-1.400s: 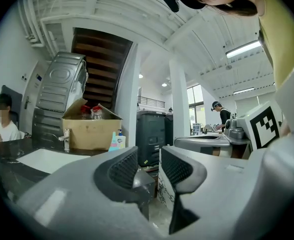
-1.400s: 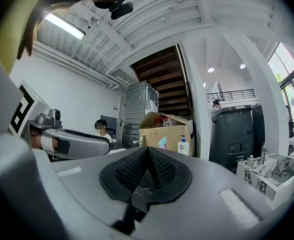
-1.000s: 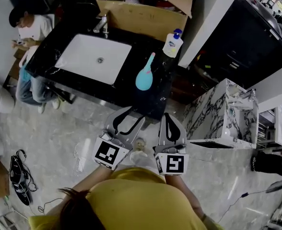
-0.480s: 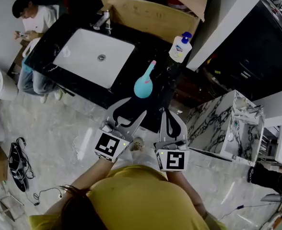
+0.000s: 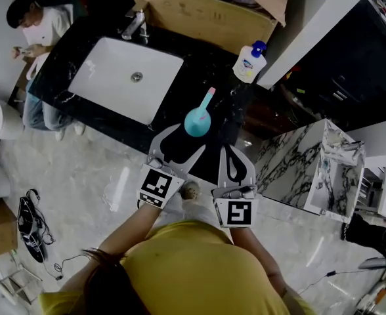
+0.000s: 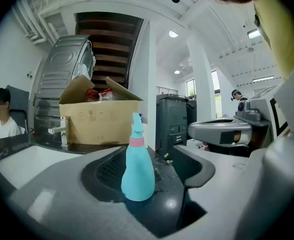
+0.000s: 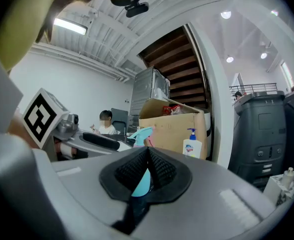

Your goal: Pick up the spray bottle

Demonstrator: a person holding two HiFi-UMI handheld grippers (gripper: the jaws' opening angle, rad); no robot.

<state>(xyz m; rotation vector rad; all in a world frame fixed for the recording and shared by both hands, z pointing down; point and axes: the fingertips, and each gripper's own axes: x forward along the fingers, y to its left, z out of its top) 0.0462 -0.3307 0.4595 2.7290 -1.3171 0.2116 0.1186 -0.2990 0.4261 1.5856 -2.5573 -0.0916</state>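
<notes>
A turquoise spray bottle [image 5: 198, 118] with a pink collar stands upright near the front right of the black counter [image 5: 209, 71]. My left gripper [image 5: 179, 141] is just in front of it, low over the counter edge, and its jaws are opening. In the left gripper view the bottle [image 6: 138, 166] stands between the spread jaws of this gripper [image 6: 159, 165], and the pads do not touch it. My right gripper [image 5: 231, 152] is to the bottle's right, shut with nothing in it. In the right gripper view the pads of that gripper [image 7: 148, 160] meet and partly hide the bottle [image 7: 140, 132].
A white sink basin [image 5: 124, 77] with a faucet [image 5: 135, 26] fills the counter's left. A cardboard box [image 5: 206, 15] stands at the back, with a soap pump bottle [image 5: 249, 63] at the back right. A person [image 5: 35, 25] sits at the left. A marble-patterned unit [image 5: 298, 156] stands at the right.
Both grippers have moved forward and lower, closer to the spray bottle. The left jaws have spread wider. The right jaws stay shut.
</notes>
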